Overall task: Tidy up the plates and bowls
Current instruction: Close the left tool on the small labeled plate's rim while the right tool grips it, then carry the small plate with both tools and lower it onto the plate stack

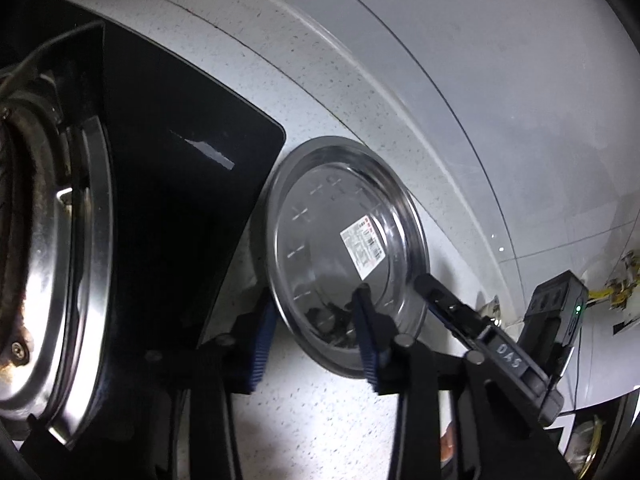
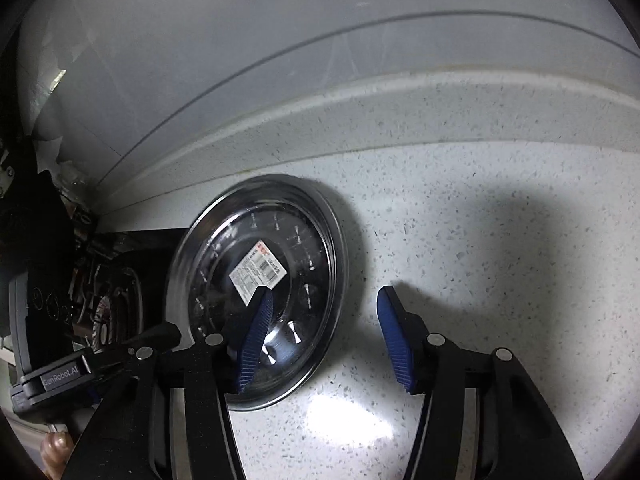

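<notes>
A round steel plate (image 1: 320, 240) with a white barcode sticker lies on the speckled white counter (image 1: 320, 420), right beside the black cooktop. My left gripper (image 1: 316, 296) straddles its near-left rim: one blue pad sits outside the rim, the other over the plate's inside, and neither presses on the metal. In the right wrist view the same plate (image 2: 296, 248) is at centre left. My right gripper (image 2: 325, 291) straddles its right rim, one pad over the plate and one over the bare counter (image 2: 480, 280), with a gap on both sides. Nothing else is held.
The black cooktop (image 1: 180, 200) and a steel burner ring (image 1: 80, 280) fill the left. A raised counter lip (image 2: 400, 120) and a pale wall (image 2: 280, 20) run behind the plate. The right gripper's body (image 1: 500, 352) crosses the lower right of the left wrist view.
</notes>
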Motion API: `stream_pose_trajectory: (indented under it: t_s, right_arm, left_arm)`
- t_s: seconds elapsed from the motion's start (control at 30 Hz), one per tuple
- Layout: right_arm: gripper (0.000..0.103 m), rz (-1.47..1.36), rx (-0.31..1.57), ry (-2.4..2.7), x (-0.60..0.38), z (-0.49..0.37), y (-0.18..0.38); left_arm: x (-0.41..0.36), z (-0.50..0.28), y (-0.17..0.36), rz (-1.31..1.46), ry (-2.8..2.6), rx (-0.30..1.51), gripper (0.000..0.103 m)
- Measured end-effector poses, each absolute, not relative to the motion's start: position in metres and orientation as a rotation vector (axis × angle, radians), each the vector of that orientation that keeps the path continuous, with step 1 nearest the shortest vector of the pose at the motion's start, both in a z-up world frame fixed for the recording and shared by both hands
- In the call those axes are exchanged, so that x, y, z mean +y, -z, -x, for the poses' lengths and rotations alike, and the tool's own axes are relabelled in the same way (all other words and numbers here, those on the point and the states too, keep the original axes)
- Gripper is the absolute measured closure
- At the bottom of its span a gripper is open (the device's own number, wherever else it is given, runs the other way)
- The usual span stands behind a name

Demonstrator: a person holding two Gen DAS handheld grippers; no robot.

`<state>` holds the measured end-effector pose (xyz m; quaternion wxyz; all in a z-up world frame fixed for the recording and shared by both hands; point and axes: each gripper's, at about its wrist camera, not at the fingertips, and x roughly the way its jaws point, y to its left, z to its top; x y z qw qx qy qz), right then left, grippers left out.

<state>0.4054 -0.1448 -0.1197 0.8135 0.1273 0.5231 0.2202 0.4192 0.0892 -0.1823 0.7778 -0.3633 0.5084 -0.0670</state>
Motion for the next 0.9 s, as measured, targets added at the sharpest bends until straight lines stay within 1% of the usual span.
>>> stream_pose_trajectory:
  t_s: [0.03,0.07,0.1,0.13,0.17,0.2,0.37,0.53,0.73,0.9]
  right_arm:
    - [0.067,-0.271,1.117,-0.469,-0.144,-0.406,0.12]
    - [0.073,-0.269,1.12,-0.466,-0.142,-0.406,0.121]
    - [0.079,-0.262,1.124,-0.455,-0.141,-0.406,0.121]
    - [0.082,-0.248,1.123,-0.431,-0.14,-0.405,0.121]
    - [0.089,-0.241,1.124,-0.408,-0.14,-0.405,0.121]
    - [0.094,-0.241,1.124,-0.397,-0.141,-0.404,0.121]
    - [0.094,-0.249,1.074,-0.389,-0.156,-0.39,0.103]
    - [0.093,-0.301,1.018,-0.401,-0.182,-0.359,0.059]
    - [0.093,-0.342,0.938,-0.44,-0.211,-0.278,-0.008]
    - [0.093,-0.341,0.932,-0.447,-0.219,-0.206,-0.038]
  left_arm:
    - [0.089,-0.42,0.183,0.781,0.14,1.099,0.075]
    - [0.089,-0.421,0.185,0.779,0.135,1.098,0.081]
    - [0.089,-0.421,0.187,0.784,0.13,1.1,0.084]
    - [0.091,-0.42,0.188,0.789,0.119,1.097,0.089]
    - [0.093,-0.42,0.19,0.795,0.116,1.095,0.092]
    - [0.095,-0.419,0.19,0.8,0.121,1.092,0.094]
    - [0.086,-0.413,0.18,0.788,0.158,1.057,0.093]
    - [0.076,-0.39,0.142,0.779,0.222,1.012,0.093]
    - [0.065,-0.323,0.085,0.765,0.287,0.978,0.093]
    - [0.067,-0.248,0.053,0.743,0.313,0.988,0.093]
